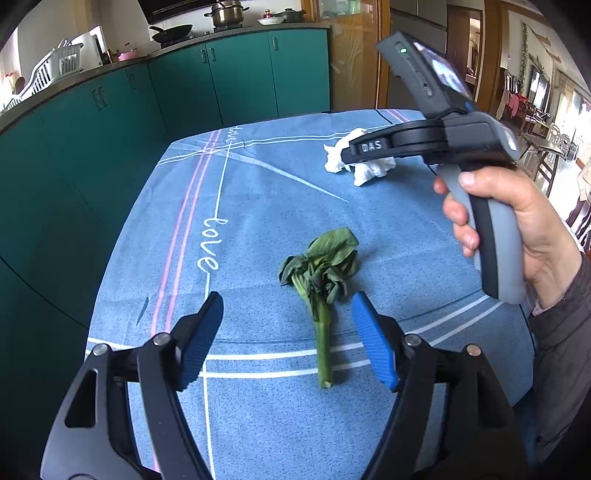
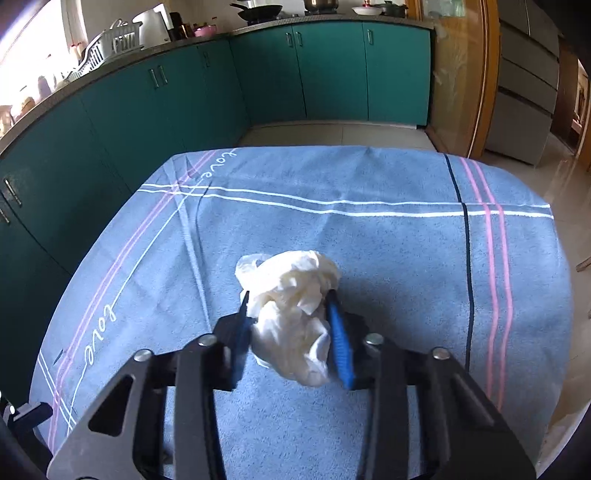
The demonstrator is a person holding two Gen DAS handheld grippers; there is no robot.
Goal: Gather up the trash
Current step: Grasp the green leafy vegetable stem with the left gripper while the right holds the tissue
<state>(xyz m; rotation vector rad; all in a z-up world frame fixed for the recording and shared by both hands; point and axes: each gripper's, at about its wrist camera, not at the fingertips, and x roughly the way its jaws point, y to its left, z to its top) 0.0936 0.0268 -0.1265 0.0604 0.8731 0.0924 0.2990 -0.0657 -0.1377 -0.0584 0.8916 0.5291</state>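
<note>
teal cabinets [image 2: 258, 74] | blue tablecloth [image 2: 369, 240] | tiled floor [image 2: 332, 134] | daylight

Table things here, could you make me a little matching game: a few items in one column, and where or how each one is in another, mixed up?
Column one:
1. crumpled tissue
2. wilted leafy green
3. left gripper
4. frying pan

Column two:
A. open, hovering over the blue tablecloth
B. on the counter behind the table
C. squeezed between the right gripper fingers
D. lying flat on the cloth, stem toward the camera

Pairs: 1-C, 2-D, 3-A, 4-B
</note>
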